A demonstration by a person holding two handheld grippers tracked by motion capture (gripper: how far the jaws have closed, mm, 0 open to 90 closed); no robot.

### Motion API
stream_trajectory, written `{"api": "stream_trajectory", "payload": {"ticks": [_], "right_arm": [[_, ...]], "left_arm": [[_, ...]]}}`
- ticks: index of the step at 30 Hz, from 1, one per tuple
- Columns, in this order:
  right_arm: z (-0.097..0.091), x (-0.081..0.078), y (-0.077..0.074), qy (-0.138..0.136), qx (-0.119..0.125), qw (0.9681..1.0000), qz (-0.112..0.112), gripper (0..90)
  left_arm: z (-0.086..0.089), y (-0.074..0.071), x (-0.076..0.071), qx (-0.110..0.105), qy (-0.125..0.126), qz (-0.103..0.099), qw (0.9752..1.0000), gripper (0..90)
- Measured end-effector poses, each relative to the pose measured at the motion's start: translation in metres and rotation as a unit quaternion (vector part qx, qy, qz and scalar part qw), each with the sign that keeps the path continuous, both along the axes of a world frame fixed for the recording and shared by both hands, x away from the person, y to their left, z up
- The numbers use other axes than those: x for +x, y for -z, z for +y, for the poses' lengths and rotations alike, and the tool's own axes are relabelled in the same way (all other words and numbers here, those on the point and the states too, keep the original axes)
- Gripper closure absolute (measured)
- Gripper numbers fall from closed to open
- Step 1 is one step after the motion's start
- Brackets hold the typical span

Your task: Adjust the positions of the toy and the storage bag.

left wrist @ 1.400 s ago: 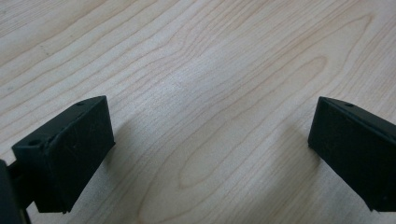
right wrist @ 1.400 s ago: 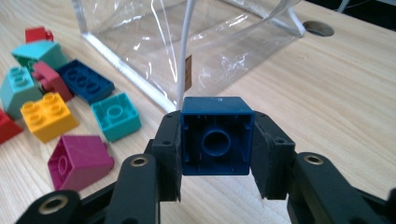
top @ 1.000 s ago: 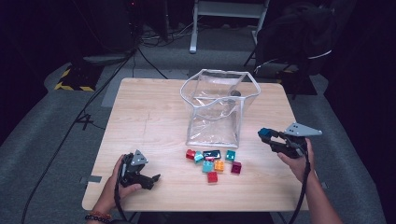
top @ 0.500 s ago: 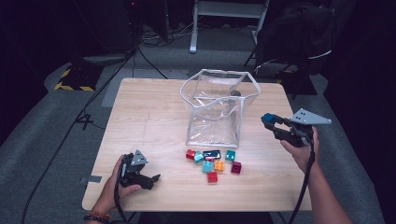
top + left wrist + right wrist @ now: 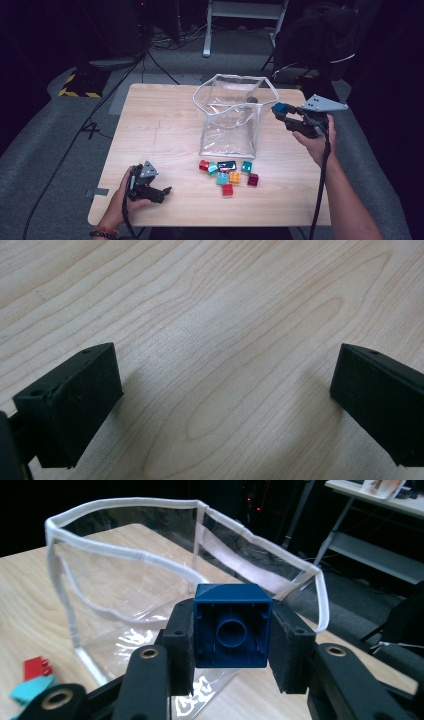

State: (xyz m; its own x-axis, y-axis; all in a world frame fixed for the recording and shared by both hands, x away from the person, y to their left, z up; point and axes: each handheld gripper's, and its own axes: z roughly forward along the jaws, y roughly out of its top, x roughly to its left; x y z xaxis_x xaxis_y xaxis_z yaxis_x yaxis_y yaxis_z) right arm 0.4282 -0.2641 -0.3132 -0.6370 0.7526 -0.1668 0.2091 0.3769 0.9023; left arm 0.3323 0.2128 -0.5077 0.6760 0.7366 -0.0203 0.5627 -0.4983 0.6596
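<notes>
Right claw [image 5: 232,645]: clamped on the blue block [image 5: 231,625], raised beside the clear bag [image 5: 232,117].
Left claw [image 5: 220,405]: apart, idle on the counter [image 5: 160,130].
Risk: soft rim may fold under the block, probably dropping it outside among the loose blocks [image 5: 229,171].

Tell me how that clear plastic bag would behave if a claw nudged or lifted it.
The clear plastic bag would probably buckle rather than slide: its walls are thin, wrinkled film and its white rim already sags unevenly. It looks light, holding almost nothing, so a nudge might shift or tip it. Lifted by one edge, it would likely fold and hang limp.
</notes>
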Motion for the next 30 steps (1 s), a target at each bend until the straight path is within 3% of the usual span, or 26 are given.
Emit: {"api": "stream_trajectory", "payload": {"ticks": [12,30], "right_arm": [[0.029,0.031,-0.001,0.003,-0.004,1.0,0.006,59.3],[0.053,0.054,0.004,0.009,-0.011,0.9995,0.029,59.3]], "left_arm": [[0.0,0.0,0.0,0.0,0.0,0.0,1.0,0.5],[0.0,0.0,0.0,0.0,0.0,0.0,1.0,0.5]]}}
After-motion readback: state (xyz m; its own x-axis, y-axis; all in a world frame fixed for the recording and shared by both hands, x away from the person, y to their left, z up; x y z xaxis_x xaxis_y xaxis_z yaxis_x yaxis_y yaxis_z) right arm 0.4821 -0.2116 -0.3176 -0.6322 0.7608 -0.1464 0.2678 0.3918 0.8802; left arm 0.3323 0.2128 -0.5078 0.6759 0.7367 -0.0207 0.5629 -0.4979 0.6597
